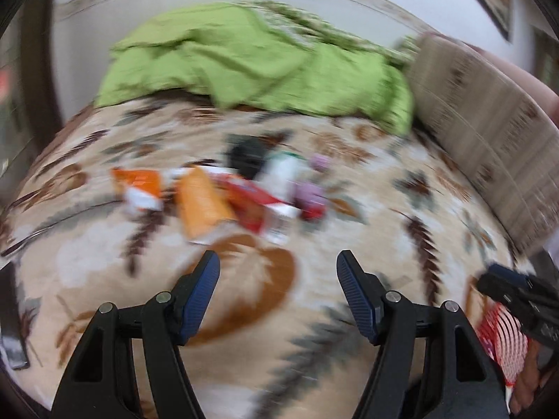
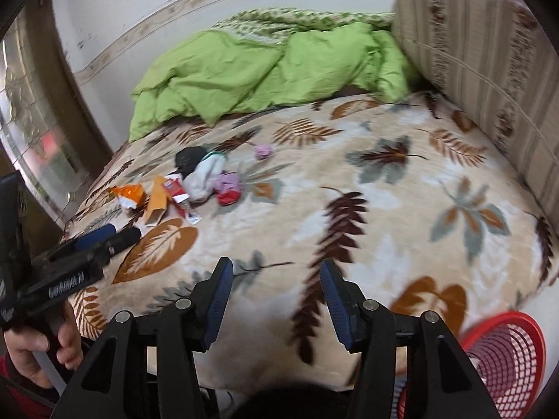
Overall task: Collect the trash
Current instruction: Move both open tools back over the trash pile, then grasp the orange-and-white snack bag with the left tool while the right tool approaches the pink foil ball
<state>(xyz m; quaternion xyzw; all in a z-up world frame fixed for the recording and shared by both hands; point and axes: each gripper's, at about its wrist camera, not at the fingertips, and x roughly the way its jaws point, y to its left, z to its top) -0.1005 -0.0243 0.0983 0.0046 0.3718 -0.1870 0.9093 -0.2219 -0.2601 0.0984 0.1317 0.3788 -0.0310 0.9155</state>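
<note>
Beyond open fingers [image 2: 276, 300], bare blanket [image 2: 349, 181]; trash [image 2: 195, 188] leftward

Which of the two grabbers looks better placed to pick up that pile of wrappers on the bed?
Left. The left gripper faces the trash pile just ahead of its open jaws. The right gripper, also open and empty, sits farther right, near the red basket.

One red mesh basket [image 2: 503, 356] off the bed's near right corner, one green duvet [image 2: 244, 73] along its far edge. Litter near the left edge: two orange wrappers [image 2: 131, 193], two purple wads [image 2: 262, 151], one black item [image 2: 190, 159].
</note>
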